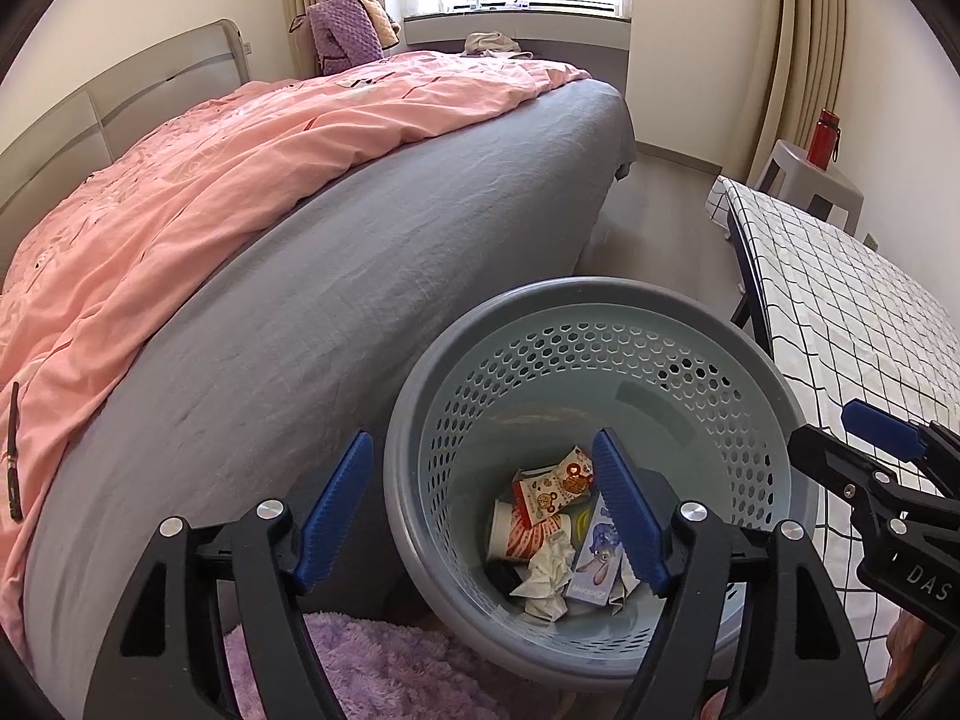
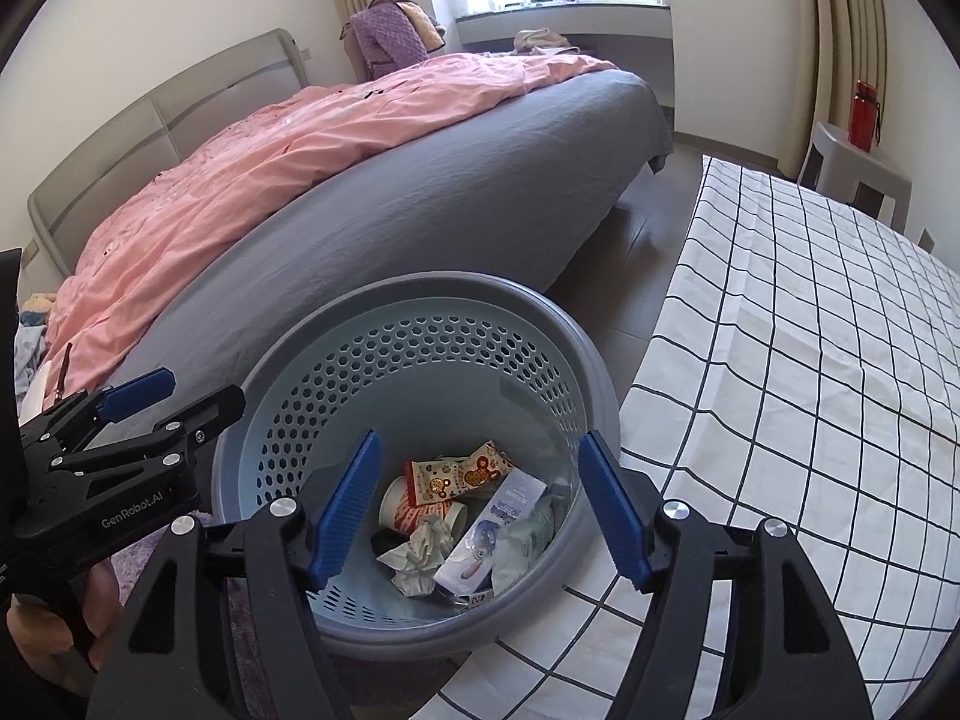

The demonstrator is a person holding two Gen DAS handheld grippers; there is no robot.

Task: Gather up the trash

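A grey-blue perforated trash basket (image 1: 600,300) stands on the floor between the bed and a checked table; it also shows in the right wrist view (image 2: 420,294). Inside lie a snack wrapper (image 1: 561,483), a paper cup (image 1: 519,534), crumpled tissue (image 1: 546,582) and a small carton (image 1: 594,558); the same trash shows in the right wrist view (image 2: 456,516). My left gripper (image 1: 489,516) is open and empty above the basket's left rim. My right gripper (image 2: 480,510) is open and empty over the basket. Each gripper appears at the edge of the other's view.
A bed with a grey sheet (image 1: 360,276) and pink duvet (image 1: 210,162) is on the left. A table with a white checked cloth (image 2: 810,330) is on the right. A purple rug (image 1: 384,666) lies below. A red bottle (image 1: 823,138) stands on a stool.
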